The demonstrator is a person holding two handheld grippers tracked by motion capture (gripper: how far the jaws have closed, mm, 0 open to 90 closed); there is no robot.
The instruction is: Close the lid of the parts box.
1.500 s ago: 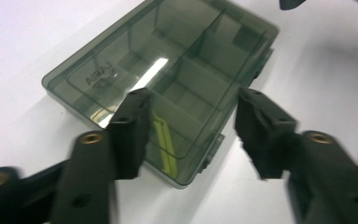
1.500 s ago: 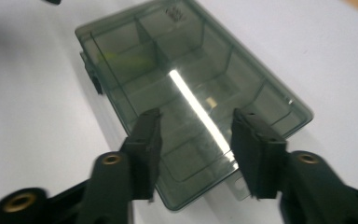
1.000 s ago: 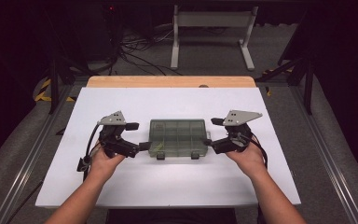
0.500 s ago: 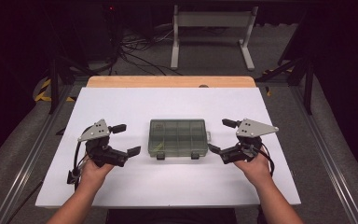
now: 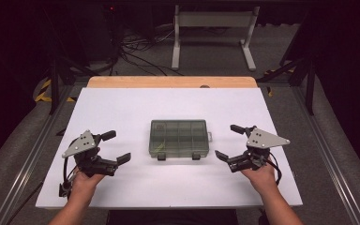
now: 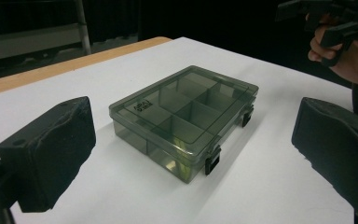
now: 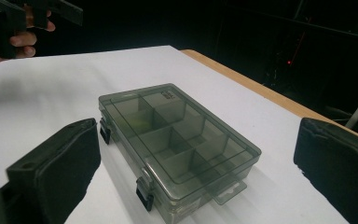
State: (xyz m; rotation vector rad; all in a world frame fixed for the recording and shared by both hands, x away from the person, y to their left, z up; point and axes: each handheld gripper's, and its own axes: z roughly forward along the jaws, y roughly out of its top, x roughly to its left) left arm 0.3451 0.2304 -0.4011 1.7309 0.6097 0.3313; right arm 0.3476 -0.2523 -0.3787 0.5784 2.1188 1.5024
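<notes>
1. White sheeting covers the table [image 5: 122,108], with a strip of bare wood along the far edge and dark floor, cables and a pale metal stand [image 5: 213,35] beyond it.
2. We see a smoky translucent compartment box [image 5: 179,138] lying flat near the middle of the table, lid closed, its two black latches [image 5: 176,156] on the near side.
3. We hold the left gripper [image 5: 114,147] to the left of the box, well apart from it, jaws spread wide and gripping nothing; in the left gripper view the box [image 6: 185,114] lies ahead between the two black jaws, touching neither.
4. We hold the right gripper [image 5: 229,142] to the right of the box, also clear of it, jaws equally wide and empty; in the right gripper view the box [image 7: 175,140] sits between the jaws, nearer the left one, with a small hanging tab [image 7: 227,191] on its close end.
5. Bare white surface surrounds the box on all sides, with broad room toward the far edge and a narrower band toward the near edge.
6. Both hands [image 5: 85,180] rest close to the near edge of the table.
</notes>
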